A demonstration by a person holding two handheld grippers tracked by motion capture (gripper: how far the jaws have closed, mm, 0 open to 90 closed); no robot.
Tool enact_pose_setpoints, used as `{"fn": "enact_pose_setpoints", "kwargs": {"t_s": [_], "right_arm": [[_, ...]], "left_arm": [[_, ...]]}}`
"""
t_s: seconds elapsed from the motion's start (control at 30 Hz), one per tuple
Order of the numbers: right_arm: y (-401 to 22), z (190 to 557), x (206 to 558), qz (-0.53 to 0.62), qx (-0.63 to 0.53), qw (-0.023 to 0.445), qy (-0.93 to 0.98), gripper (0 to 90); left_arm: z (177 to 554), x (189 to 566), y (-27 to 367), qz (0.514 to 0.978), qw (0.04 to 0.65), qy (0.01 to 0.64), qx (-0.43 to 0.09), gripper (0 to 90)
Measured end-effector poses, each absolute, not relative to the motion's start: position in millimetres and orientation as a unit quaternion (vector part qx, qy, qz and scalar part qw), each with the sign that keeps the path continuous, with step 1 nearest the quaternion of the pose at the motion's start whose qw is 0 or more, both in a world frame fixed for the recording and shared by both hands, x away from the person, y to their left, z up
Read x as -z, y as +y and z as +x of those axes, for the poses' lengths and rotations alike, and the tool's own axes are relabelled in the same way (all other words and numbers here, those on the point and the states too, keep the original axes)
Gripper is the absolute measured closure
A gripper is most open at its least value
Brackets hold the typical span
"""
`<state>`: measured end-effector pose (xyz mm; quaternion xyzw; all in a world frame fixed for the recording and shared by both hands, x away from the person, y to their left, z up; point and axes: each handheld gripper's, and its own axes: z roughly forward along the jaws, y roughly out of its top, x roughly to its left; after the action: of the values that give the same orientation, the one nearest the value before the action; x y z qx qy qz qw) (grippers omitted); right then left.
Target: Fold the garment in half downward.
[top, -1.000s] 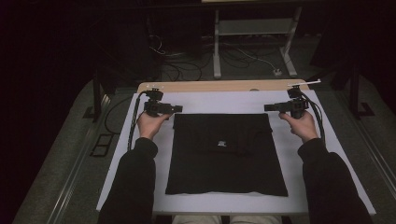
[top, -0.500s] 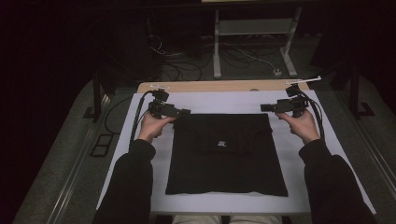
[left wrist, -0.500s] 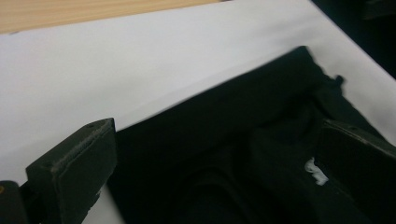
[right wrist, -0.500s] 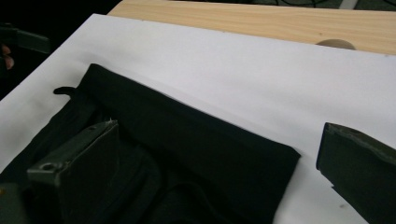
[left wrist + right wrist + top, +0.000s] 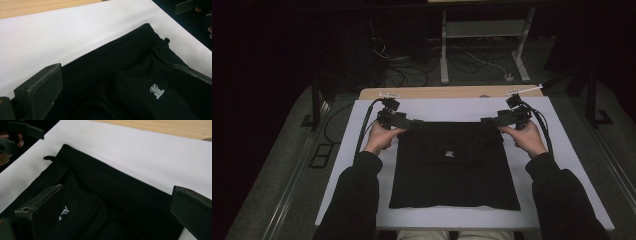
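A black folded garment (image 5: 454, 165) with a small white logo (image 5: 450, 154) lies flat on a white sheet (image 5: 452, 107). My left gripper (image 5: 417, 121) hovers at its far left corner and my right gripper (image 5: 486, 120) at its far right corner. Each points inward along the far edge. Both sets of jaws have just been opening. In the left gripper view the left gripper (image 5: 113, 67) stands wide over the cloth (image 5: 120, 65), pads not pressing it. The right gripper (image 5: 116, 187) is likewise wide above the cloth (image 5: 120, 195), gripping nothing.
A strip of bare wooden tabletop (image 5: 447, 92) runs beyond the sheet's far edge. Cables trail from both grippers off the table's sides. On the dark floor behind stand a metal frame (image 5: 482, 30) and loose wires (image 5: 407, 75).
Both hands have shifted inward and slightly up, so the gripper tips now sit over the garment's far corners. The garment lies as before.
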<state>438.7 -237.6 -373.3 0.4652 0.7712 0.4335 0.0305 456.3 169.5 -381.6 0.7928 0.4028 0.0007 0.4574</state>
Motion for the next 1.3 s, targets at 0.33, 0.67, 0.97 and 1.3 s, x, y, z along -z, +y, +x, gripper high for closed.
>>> {"fn": "enact_pose_setpoints", "kwargs": {"t_s": [0.33, 0.67, 0.97, 1.3], "right_arm": [[-219.5, 434.4, 380.4, 0.445, -0.429, 0.016, 0.786, 0.0], [-213.6, 432.1, 392.8, 0.44, -0.422, 0.002, 0.793, 0.0], [-211.4, 431.8, 402.5, 0.436, -0.42, -0.009, 0.796, 3.5], [-212.4, 431.6, 409.1, 0.435, -0.421, -0.021, 0.796, 14.3]], "left_arm": [[454.8, 389.8, 160.3, 0.799, 0.456, 0.393, 0.013, 0.0], [454.5, 397.0, 153.2, 0.806, 0.447, 0.386, 0.024, 0.0], [455.3, 404.4, 147.3, 0.811, 0.442, 0.381, 0.04, 0.0], [454.7, 413.1, 145.1, 0.822, 0.422, 0.378, 0.052, 12.7]]}}
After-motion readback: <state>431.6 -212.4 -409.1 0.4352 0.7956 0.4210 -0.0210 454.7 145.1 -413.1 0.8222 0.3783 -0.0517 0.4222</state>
